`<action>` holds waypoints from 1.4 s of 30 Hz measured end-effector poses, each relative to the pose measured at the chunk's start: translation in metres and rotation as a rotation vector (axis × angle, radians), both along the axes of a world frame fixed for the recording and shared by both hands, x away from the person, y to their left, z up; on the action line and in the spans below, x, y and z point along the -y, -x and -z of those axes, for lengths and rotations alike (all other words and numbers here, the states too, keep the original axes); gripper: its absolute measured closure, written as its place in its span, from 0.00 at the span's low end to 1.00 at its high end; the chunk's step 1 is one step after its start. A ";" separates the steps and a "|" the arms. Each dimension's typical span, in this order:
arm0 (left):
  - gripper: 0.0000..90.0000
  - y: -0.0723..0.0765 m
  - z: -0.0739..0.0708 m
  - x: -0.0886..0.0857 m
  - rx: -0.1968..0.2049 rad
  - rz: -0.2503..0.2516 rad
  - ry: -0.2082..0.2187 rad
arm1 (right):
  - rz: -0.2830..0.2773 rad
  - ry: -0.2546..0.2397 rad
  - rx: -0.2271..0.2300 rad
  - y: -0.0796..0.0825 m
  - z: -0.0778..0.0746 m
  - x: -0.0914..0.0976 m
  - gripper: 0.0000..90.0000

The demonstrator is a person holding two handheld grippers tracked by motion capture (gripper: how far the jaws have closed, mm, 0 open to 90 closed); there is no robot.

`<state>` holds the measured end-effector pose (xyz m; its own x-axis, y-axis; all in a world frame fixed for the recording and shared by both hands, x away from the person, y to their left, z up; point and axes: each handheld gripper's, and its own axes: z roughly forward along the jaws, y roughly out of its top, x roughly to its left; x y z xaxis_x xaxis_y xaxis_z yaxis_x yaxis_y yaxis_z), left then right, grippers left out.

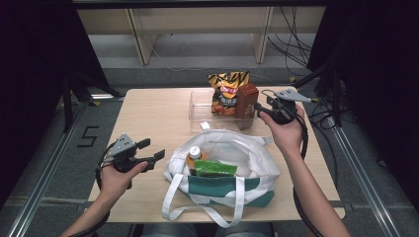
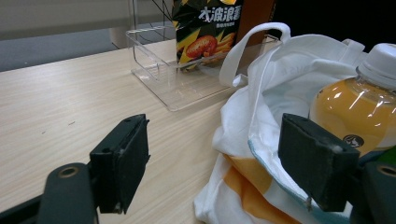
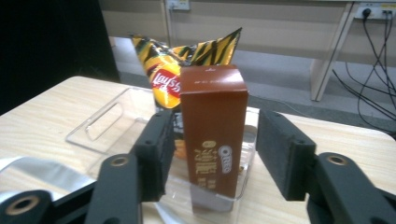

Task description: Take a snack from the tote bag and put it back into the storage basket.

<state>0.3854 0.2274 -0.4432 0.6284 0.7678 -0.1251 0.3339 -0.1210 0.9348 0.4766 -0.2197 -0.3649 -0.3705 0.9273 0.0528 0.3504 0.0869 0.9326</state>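
The brown Oreo box [image 3: 213,130] stands upright at the near corner of the clear plastic tray [image 1: 197,109] on the table [image 1: 148,118], just beside the Lay's chip bag [image 1: 226,91]. The right gripper [image 3: 212,151] has its jaws apart on either side of the box, with a gap on both sides and no pad pressing it. The left gripper [image 1: 150,149] hangs over the table left of the white tote bag [image 1: 222,173], jaws wide apart and holding nothing. In the bag lie an orange juice bottle [image 2: 355,109] and a green packet [image 1: 215,169].
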 end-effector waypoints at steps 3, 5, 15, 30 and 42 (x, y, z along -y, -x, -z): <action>0.27 0.000 0.000 0.000 0.000 0.000 -0.001 | -0.009 -0.008 -0.012 0.009 -0.002 0.001 0.58; 0.27 0.000 0.000 0.000 -0.002 -0.001 -0.002 | -0.024 0.010 0.002 0.015 -0.002 0.004 0.59; 0.27 -0.001 0.002 0.001 0.000 0.004 -0.002 | -0.065 0.008 0.008 0.041 -0.004 0.010 0.62; 0.27 0.000 0.002 0.002 -0.006 0.005 -0.018 | -0.134 -0.030 -0.027 0.083 0.008 0.003 0.59; 0.27 -0.001 0.003 0.001 -0.002 0.010 -0.008 | -0.235 -0.035 -0.039 0.110 0.018 -0.005 0.55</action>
